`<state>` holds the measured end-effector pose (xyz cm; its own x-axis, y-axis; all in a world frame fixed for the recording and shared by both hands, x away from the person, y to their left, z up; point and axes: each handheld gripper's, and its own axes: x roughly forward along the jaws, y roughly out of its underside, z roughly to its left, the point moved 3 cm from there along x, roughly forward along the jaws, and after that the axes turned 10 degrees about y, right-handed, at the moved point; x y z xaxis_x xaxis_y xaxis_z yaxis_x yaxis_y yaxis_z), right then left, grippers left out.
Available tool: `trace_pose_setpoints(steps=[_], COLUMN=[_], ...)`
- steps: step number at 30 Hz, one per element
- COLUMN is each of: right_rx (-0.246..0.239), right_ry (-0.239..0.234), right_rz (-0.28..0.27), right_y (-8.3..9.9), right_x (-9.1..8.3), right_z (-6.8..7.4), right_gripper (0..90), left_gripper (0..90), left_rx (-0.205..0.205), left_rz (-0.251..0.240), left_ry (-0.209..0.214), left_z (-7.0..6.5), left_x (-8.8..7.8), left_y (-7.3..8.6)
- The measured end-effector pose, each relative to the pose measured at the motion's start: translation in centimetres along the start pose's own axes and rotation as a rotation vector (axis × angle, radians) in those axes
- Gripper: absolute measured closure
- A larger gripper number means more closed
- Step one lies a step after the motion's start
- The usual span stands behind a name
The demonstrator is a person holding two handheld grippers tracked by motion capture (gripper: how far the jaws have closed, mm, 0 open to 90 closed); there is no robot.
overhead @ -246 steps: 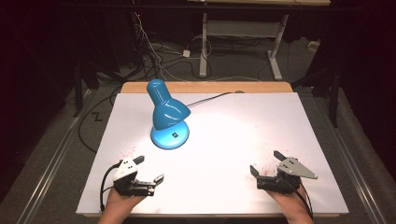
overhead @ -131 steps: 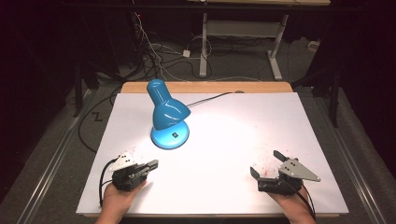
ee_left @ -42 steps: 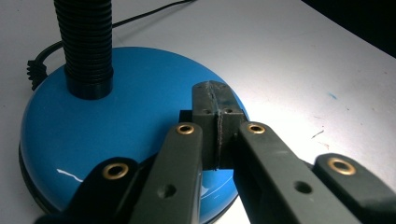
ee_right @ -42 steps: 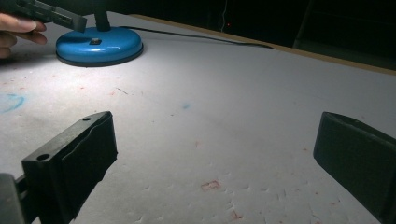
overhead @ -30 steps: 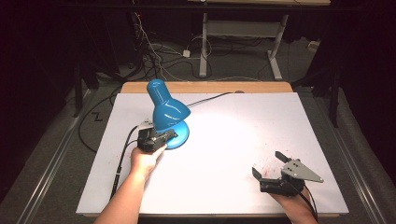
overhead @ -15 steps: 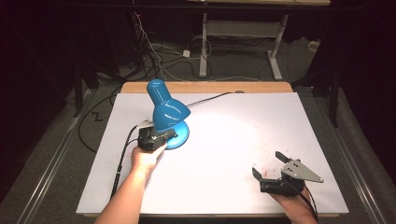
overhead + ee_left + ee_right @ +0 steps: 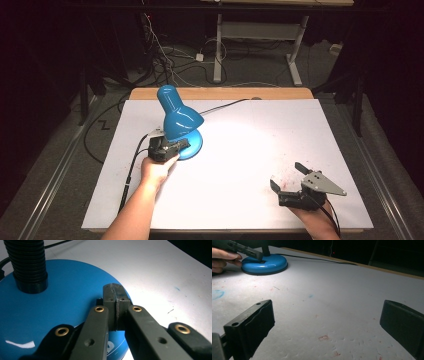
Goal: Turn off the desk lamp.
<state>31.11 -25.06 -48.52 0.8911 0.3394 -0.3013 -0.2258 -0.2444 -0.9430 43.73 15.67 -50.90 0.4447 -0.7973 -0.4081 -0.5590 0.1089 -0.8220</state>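
Note:
A blue desk lamp point(image 7: 179, 121) stands at the left middle of the white table point(image 7: 250, 140), its head bent over its round base point(image 7: 194, 146). My left gripper point(image 7: 183, 144) is shut, with nothing between its jaws. In the left gripper view the joined tips point(image 7: 116, 295) press on the blue base point(image 7: 62, 290) at a small black part, just right of the ribbed black neck point(image 7: 27, 265). My right gripper point(image 7: 287, 175) rests open near the front right edge, and bare table lies between its jaws point(image 7: 327, 315). In the right gripper view the lamp base point(image 7: 265, 265) and the left gripper point(image 7: 258, 255) lie far off.
The lamp's black cord point(image 7: 225, 105) runs to the back edge, where a wooden strip point(image 7: 220, 93) shows. The tabletop under the lamp is brightly lit, with faint red and blue marks. Behind the table, cables and a desk frame point(image 7: 255, 30) stand on the floor.
My left gripper has travelled from the front left edge up to the lamp base, and its jaws have closed. Over the last second it has held still. The right gripper has barely moved.

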Motion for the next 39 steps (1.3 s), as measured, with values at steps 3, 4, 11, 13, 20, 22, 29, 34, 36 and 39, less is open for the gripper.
trace_pose_setpoints(steps=[3, 4, 11, 13, 20, 22, 29, 34, 36, 39], right_rx=[-0.004, -0.002, -0.004, -0.004, 0.004, 0.002, 0.001, 0.003, 0.002, 0.007], right_ry=[-0.001, 0.000, -0.003, -0.002, 0.003, 0.004, 0.005, 0.007, 0.008, 0.011], right_rz=[-0.001, -0.001, 0.001, 0.000, -0.005, -0.006, -0.006, -0.004, -0.002, -0.002], right_y=[0.0, 0.0, 0.0, 0.0, -0.1, -0.1, -0.1, 0.0, 0.0, 0.0], right_x=[-0.1, -0.1, -0.1, -0.1, -0.2, -0.3, -0.3, -0.3, -0.3, -0.3], right_z=[0.0, 0.1, 0.2, 0.1, -0.1, -0.1, -0.1, -0.2, -0.2, -0.2], right_gripper=[0.3, 0.3, 0.3, 0.3, 0.3, 0.3, 0.3, 0.3, 0.3, 0.3], left_gripper=[88.2, 88.2, 88.4, 88.4, 88.4, 88.4, 88.3, 88.3, 88.3, 88.3], left_rx=[-0.002, -0.003, -0.048, -0.034, -0.027, -0.026, -0.009, 0.003, 0.007, 0.016], left_rz=[0.000, 0.000, -0.005, -0.001, -0.002, -0.007, -0.003, 0.010, 0.021, 0.039], left_ry=[0.001, 0.001, -0.021, -0.022, -0.044, -0.052, -0.075, -0.091, -0.103, -0.111], left_z=[0.0, 0.0, 0.4, 0.3, 0.1, 0.1, -0.4, -1.1, -1.4, -1.9], left_x=[0.0, 0.0, 0.0, 0.0, -0.4, -0.8, -2.4, -3.5, -3.9, -4.4], left_y=[0.0, 0.0, 0.0, 0.0, 0.0, -0.1, 0.5, 1.2, 1.6, 2.1])
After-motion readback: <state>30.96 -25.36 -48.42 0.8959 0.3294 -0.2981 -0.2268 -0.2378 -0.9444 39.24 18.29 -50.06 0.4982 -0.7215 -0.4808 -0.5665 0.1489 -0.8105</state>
